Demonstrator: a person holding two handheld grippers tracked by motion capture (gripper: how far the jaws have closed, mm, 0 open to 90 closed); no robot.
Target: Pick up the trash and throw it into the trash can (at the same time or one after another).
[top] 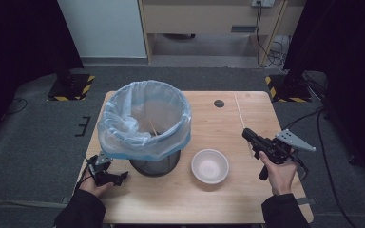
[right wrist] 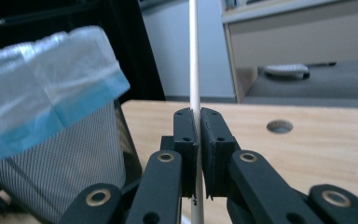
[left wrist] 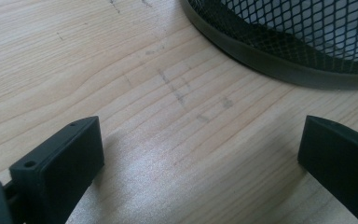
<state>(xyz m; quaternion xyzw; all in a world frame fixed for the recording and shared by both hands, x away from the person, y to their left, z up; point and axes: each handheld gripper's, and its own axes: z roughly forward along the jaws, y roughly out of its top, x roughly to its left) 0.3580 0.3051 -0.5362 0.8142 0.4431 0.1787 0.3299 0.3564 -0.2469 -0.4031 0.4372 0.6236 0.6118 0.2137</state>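
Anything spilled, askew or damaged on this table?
Nothing spilled or broken. The wooden stick is clamped in the right gripper, the bowl stands upright, and the lined bin holds another stick leaning inside. Faint scuff marks on the table near the bin's base.

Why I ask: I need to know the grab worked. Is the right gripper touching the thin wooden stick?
Touching. In the right gripper view the right gripper has both pads closed on the thin wooden stick, which runs up between them with no gap.

A lined mesh bin (top: 145,128) is standing on the table's (top: 228,199) left half with a bowl (top: 210,166) sitting just right of its base, while a thin stick (top: 240,116) is rising right of both, beyond the bowl.
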